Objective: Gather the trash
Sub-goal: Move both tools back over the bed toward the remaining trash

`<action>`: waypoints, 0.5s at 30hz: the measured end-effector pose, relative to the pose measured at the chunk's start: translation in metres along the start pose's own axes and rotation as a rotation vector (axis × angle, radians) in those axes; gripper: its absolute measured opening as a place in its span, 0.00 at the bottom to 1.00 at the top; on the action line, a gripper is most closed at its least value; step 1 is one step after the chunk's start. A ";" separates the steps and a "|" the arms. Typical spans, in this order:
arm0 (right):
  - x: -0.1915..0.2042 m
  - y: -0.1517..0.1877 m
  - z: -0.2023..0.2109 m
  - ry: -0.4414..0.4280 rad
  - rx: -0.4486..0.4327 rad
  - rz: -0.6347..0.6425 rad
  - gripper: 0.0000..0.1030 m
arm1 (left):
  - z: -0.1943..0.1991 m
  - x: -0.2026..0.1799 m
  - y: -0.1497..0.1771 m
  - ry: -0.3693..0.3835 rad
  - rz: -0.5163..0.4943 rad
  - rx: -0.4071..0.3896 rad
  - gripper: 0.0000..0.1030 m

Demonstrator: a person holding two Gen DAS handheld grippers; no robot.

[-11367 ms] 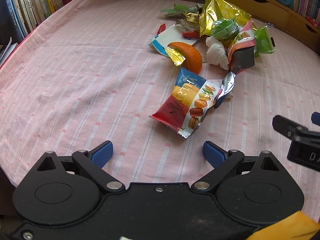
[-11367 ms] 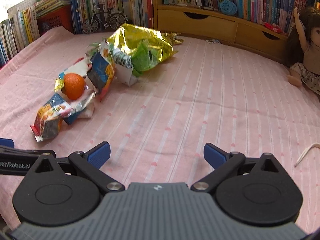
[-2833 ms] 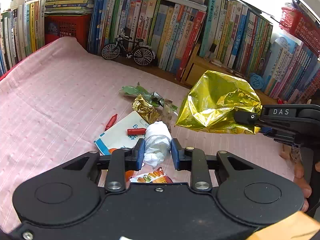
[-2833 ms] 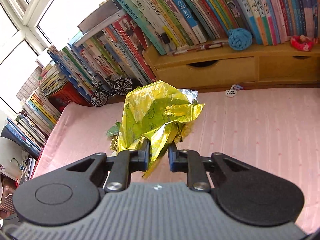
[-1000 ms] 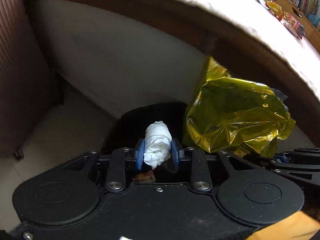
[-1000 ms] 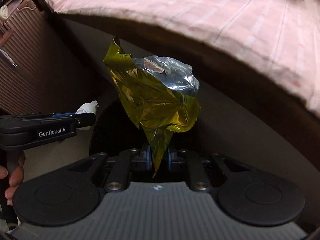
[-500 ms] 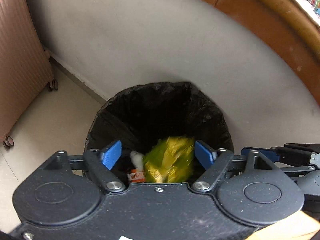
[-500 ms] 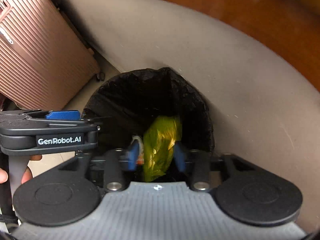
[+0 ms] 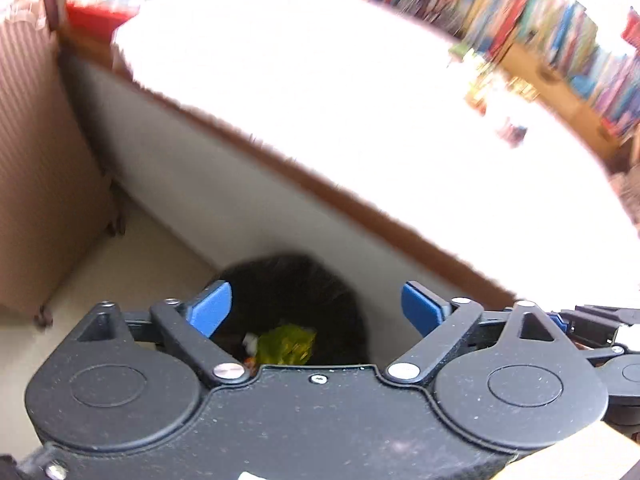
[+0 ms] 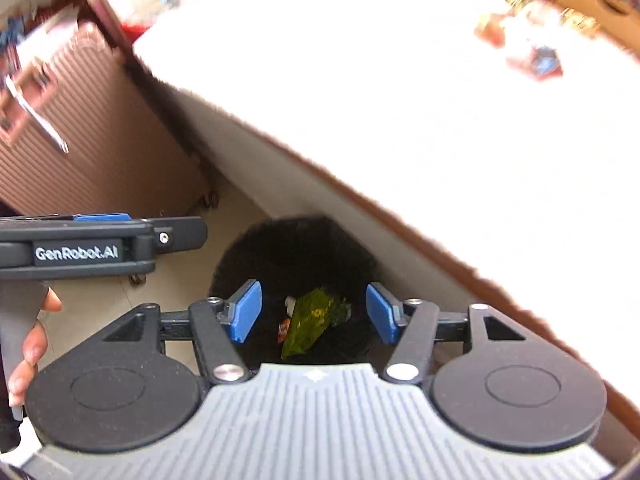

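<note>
1. The gold wrapper (image 10: 310, 322) lies at the bottom of the black-lined trash bin (image 10: 296, 248), with a white tissue wad (image 10: 289, 304) and a small orange scrap (image 10: 284, 330) touching its left side.
2. The bin stands on the floor (image 10: 100, 300), close against the pale side panel of the bed (image 10: 280, 184), below the bed's near edge.
3. The right claw (image 10: 312, 316) hangs above the bin mouth with its blue pads spread wide and nothing between them.
4. The left claw (image 9: 316, 312) also hangs over the bin, wide and empty; in the right wrist view its body shows at the left, held by a hand (image 10: 30, 344).
5. More wrappers (image 10: 536, 60) lie on the bed toward its far edge, blurred.
6. A ribbed pink suitcase (image 10: 92, 136) stands on the floor left of the bin, near the bed's corner.
7. Books (image 9: 560, 28) line a shelf past the bed's far edge.
</note>
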State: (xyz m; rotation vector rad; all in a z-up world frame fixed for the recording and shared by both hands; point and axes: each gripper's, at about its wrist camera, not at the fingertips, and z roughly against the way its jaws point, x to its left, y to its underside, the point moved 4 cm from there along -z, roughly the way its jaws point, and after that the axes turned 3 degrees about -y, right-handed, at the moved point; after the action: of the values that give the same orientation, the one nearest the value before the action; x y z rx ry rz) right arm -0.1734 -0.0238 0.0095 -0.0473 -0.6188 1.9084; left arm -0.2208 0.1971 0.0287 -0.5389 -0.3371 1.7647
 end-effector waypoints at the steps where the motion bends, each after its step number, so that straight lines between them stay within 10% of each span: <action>1: -0.001 -0.005 0.015 0.005 -0.025 -0.003 0.72 | 0.010 -0.006 -0.009 0.012 -0.010 -0.026 0.94; 15: -0.077 -0.065 0.136 0.234 -0.359 -0.118 0.79 | 0.061 -0.115 -0.111 0.180 -0.141 -0.200 0.95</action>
State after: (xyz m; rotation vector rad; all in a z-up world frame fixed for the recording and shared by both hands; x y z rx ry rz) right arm -0.1282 -0.1263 0.1363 -0.4472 -0.7782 1.6292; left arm -0.1380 0.1187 0.1562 -0.7922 -0.4173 1.5429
